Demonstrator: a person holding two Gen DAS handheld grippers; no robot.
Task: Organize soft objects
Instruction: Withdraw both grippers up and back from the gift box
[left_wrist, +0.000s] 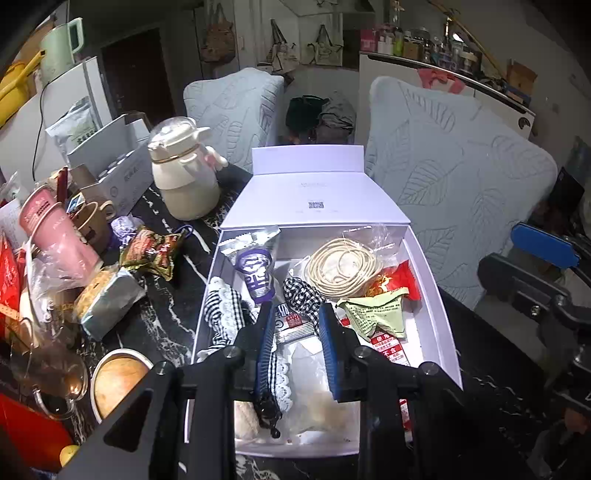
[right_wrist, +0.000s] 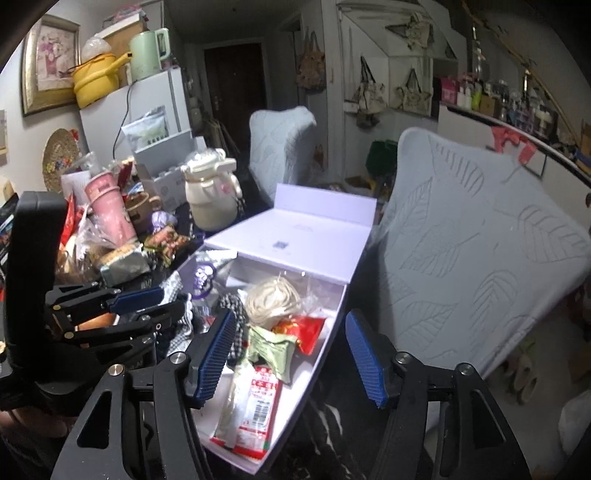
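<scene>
My left gripper (left_wrist: 297, 328) tilts steeply downward, its blue pads a narrow gap apart and pressing on nothing; my right gripper (right_wrist: 291, 354) hangs alongside it, angled down, jaws spread wide and empty; in the right wrist view the left one sits at the far left.

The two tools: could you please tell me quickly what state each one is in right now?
Left tool: slightly open, holding nothing.
Right tool: wide open, holding nothing.

A lived-in home — fridge (right_wrist: 133, 114), kettle (right_wrist: 147, 55), cushioned chairs (right_wrist: 480, 266), hanging bags (right_wrist: 412, 94).
</scene>
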